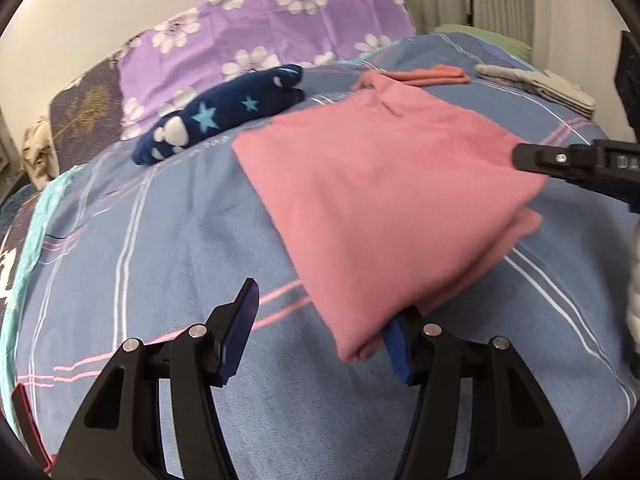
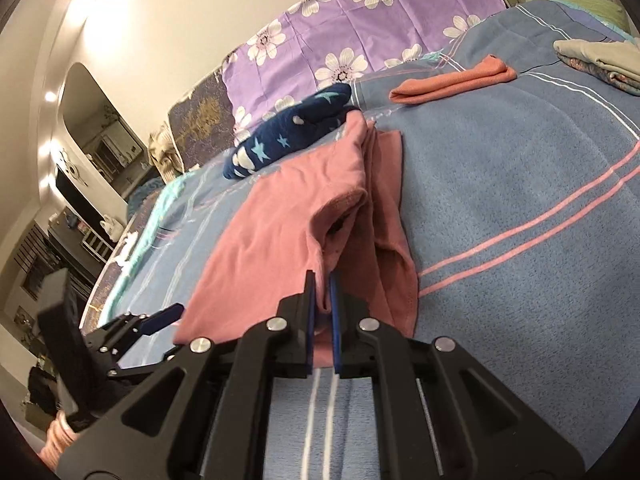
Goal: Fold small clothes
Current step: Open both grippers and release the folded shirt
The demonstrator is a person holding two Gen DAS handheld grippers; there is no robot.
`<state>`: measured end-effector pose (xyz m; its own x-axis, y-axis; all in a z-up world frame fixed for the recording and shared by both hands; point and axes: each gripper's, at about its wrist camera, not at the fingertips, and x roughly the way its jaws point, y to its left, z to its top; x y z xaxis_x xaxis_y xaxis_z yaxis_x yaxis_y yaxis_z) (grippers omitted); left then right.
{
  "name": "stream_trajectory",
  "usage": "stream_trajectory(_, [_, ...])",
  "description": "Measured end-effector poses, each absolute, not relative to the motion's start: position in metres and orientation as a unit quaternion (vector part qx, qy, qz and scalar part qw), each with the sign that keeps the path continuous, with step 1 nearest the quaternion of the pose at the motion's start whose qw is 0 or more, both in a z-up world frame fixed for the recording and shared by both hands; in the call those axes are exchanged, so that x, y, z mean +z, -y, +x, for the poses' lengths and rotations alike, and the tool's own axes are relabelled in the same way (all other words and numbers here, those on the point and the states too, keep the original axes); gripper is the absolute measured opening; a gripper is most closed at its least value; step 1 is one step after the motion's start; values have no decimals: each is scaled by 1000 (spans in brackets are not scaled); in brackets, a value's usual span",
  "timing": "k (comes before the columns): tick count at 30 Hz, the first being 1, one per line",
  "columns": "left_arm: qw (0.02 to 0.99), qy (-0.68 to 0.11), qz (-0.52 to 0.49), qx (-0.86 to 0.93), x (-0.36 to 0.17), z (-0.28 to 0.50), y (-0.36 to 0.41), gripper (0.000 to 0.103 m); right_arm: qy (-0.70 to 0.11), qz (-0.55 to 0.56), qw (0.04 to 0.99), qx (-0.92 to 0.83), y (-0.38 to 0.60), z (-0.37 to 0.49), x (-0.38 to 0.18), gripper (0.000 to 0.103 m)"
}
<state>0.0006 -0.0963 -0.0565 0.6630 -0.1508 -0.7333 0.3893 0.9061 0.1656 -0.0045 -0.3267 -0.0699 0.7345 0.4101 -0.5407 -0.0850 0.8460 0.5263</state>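
Pink garment (image 1: 384, 200) lies folded on the blue plaid blanket (image 1: 160, 240), roughly mid-frame in the left wrist view; a near corner hangs down toward 6 o'clock, right at the L gripper (image 1: 324, 320).

L gripper: jaws stand wide apart, nothing pinched; its right finger (image 1: 400, 348) is tucked partly under the garment's near corner, its left finger well clear over bare blanket at abt 7 o'clock of the cloth.

R gripper (image 2: 322, 300): jaws narrow, clamped on a bunched edge of the pink garment; cloth rises out of the pads toward 12 o'clock in the right wrist view, w/ a hemmed sleeve-like opening just above the tips. Same gripper shows in the left wrist view at 3 o'clock, tip on the garment's right edge.

Other stuff on the bed: navy star-print piece (image 1: 224, 116) at 10–11 o'clock of the pink garment, a small gap from it; folded orange cloth (image 2: 452, 80) at 1 o'clock, well apart; grey folded stack (image 2: 600, 60) further out at 2 o'clock; purple floral pillow (image 1: 256, 40) along the wall at 12 o'clock, behind the navy piece.

L gripper also seen from the right wrist cam at 8 o'clock, blue pad tip just beside the garment's left edge; cannot tell from there if it touches.
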Motion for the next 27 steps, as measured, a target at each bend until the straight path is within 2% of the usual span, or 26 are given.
stream_trajectory(7, [904, -386, 145, -111, -62, -1, 79, 60, -329, 242, 902, 139, 331, -10, -62, 5])
stream_trajectory(13, [900, -390, 158, -114, -71, -11, 80, 60, -371, 248, 888, 113, 337, -16, -93, 5])
stream_trajectory(16, [897, -394, 160, -119, -69, -14, 79, 60, -383, 269, 878, 99, 348, -18, -101, 0])
stream_trajectory(19, [887, -411, 141, -157, -62, -21, 75, 48, -367, 247, 893, 83, 353, -25, -89, 0])
stream_trajectory(21, [879, -420, 114, -193, -52, -27, 70, 31, -355, 236, 900, 96, 352, -26, -79, 1])
stream_trajectory(23, [879, -412, 96, -220, -40, -33, 69, 25, -342, 215, 907, 120, 345, -26, -68, 3])
stream_trajectory(27, [893, -370, 85, -241, -25, -27, 79, 25, -333, 176, 912, 164, 319, -19, -59, 4])
